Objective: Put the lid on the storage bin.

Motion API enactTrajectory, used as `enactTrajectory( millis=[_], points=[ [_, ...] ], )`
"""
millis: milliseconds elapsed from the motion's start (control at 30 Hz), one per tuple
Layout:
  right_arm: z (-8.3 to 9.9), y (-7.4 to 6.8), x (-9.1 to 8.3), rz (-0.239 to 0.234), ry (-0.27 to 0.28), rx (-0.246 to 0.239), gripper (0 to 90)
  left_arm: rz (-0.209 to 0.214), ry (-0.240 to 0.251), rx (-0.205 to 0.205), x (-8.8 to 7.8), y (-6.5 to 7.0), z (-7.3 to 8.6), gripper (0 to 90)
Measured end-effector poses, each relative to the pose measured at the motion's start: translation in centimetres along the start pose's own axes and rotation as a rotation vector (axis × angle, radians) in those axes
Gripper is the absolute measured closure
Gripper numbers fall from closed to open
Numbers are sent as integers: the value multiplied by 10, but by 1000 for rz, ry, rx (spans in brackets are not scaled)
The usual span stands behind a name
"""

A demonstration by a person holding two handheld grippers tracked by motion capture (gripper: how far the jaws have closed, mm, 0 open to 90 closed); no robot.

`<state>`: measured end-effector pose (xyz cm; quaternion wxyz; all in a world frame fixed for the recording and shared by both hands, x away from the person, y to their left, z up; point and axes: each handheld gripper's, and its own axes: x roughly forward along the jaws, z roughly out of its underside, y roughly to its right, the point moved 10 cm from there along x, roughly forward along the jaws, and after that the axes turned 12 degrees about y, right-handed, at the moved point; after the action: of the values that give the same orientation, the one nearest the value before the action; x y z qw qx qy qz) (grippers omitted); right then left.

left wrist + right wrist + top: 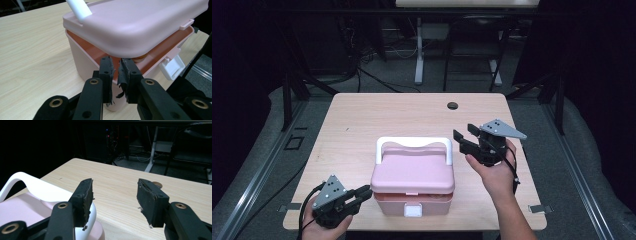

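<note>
Pink lidded box (pixel 413 182) at the near edge of the table (pixel 357 120), lid ajar over the base. Left gripper (pixel 115 68), jaws nearly together with nothing between them, sits at the lid's lifted edge; right gripper (pixel 113 200) hangs open and empty beside the white handle (pixel 37 186). The rigid, smooth plastic is probably light and slippery, so the handle or lid rim likely offers the surest hold.

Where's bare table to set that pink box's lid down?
Bare wood lies behind the pink box, toward the round hole, and along the table left of it. Crowded: the front edge, left gripper at the box, right gripper beside the handle.
</note>
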<state>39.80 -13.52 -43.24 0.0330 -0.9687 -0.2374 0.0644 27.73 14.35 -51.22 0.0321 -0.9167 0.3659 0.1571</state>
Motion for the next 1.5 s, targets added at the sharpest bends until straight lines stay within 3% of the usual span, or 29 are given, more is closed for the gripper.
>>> enactTrajectory(
  millis=[1233, 1500],
  points=[
    [-1, 2, -2, 0, 7, 3, 460, -11, -32, 7, -4, 1, 15, 800],
    [-1, 2, -1, 0, 6, 1, 460, -15, -10, 6, -6, 0, 11, 806]
  ],
)
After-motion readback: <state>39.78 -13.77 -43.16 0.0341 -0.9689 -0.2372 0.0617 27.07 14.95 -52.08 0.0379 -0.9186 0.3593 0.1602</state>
